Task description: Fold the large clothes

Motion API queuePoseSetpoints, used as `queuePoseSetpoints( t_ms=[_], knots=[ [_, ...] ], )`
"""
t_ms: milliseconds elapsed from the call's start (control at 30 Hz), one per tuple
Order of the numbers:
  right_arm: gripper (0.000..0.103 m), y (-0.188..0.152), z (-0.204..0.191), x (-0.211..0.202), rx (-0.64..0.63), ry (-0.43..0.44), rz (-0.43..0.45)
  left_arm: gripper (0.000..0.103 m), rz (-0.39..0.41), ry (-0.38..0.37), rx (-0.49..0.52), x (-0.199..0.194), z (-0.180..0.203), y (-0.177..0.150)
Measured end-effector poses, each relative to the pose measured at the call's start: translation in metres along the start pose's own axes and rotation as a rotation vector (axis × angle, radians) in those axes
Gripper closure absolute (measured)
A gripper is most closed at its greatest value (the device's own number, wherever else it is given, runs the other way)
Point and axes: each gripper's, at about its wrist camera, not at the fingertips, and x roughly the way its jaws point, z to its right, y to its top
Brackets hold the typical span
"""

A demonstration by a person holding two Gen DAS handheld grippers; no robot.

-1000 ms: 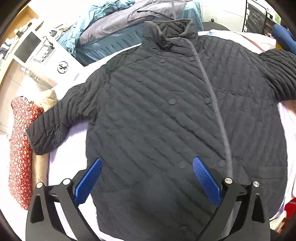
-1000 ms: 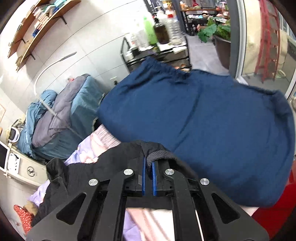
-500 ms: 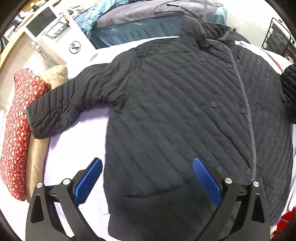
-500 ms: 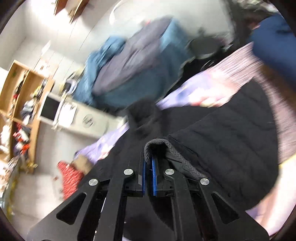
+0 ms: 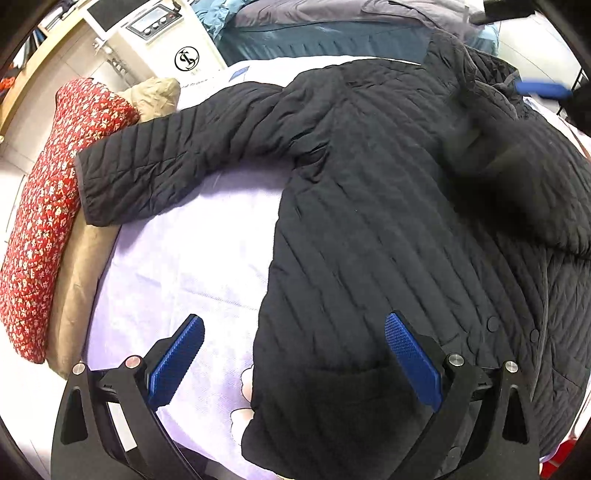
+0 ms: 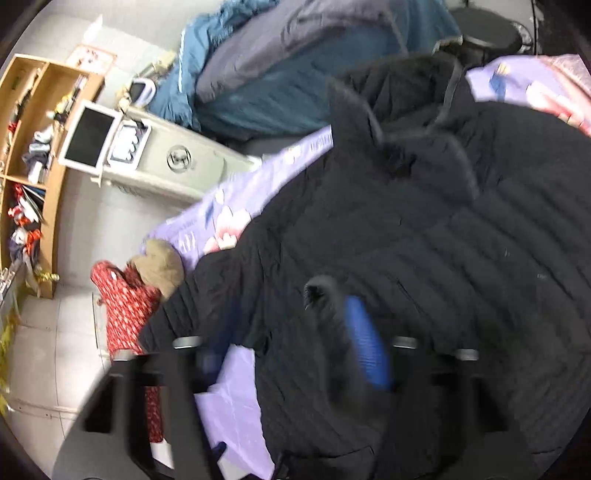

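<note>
A black quilted jacket (image 5: 388,229) lies front up on a lilac bed sheet (image 5: 184,258). Its left sleeve (image 5: 177,155) stretches out toward the left; its right sleeve (image 5: 517,184) lies folded across the chest. My left gripper (image 5: 291,354) is open and empty, hovering over the jacket's lower left hem. My right gripper (image 6: 291,350) is open and blurred, just above the jacket (image 6: 424,258); the sleeve cuff (image 6: 319,291) lies between its fingers, apart from them. One blue pad of the right gripper also shows in the left wrist view (image 5: 541,89) near the collar.
A red floral cushion (image 5: 48,206) and a tan pillow (image 5: 85,266) lie along the bed's left edge. A white appliance (image 5: 162,40) and piled blue-grey bedding (image 5: 332,26) stand beyond the collar. Wooden shelves (image 6: 33,147) are on the far wall.
My right gripper carried the right sleeve over onto the jacket's chest and opened, letting the cuff go. My left gripper drifted left toward the hem corner, staying open.
</note>
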Motion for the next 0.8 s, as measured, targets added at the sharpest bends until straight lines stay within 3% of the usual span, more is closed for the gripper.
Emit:
queuePoseSetpoints(
  t_ms=[100,200,367,433,533,633,667,733,767,800],
  knots=[
    [0.036,-0.009,0.011,-0.009,-0.024,0.017,0.028,0.006,0.005,-0.001,0.004,0.001,0.002,0.005],
    [0.036,-0.014,0.028,-0.03,-0.112,-0.034,0.081,0.006,0.012,-0.009,0.03,0.004,0.012,0.015],
    [0.036,-0.022,0.097,-0.06,-0.189,-0.316,0.148,0.006,0.027,-0.071,0.101,0.013,0.047,0.05],
    [0.036,-0.028,0.129,-0.072,-0.143,-0.37,0.153,0.006,0.04,-0.098,0.114,0.015,0.061,0.065],
    [0.036,-0.042,0.172,-0.086,-0.035,-0.382,0.148,0.006,0.056,-0.127,0.158,0.02,0.091,0.091],
    [0.036,-0.059,0.197,-0.095,0.023,-0.392,0.151,0.007,0.074,-0.081,0.238,0.032,0.124,0.102],
    [0.036,-0.063,0.2,-0.096,0.022,-0.388,0.151,0.009,0.079,-0.053,0.265,0.037,0.133,0.102],
    [0.036,-0.065,0.197,-0.094,-0.005,-0.399,0.143,0.031,0.063,-0.065,0.296,0.046,0.147,0.102],
    [0.036,-0.066,0.194,-0.091,-0.028,-0.412,0.137,0.037,0.052,-0.07,0.303,0.049,0.151,0.102],
    [0.035,-0.065,0.194,-0.09,-0.041,-0.418,0.134,0.056,0.04,-0.085,0.315,0.051,0.157,0.101]
  ],
)
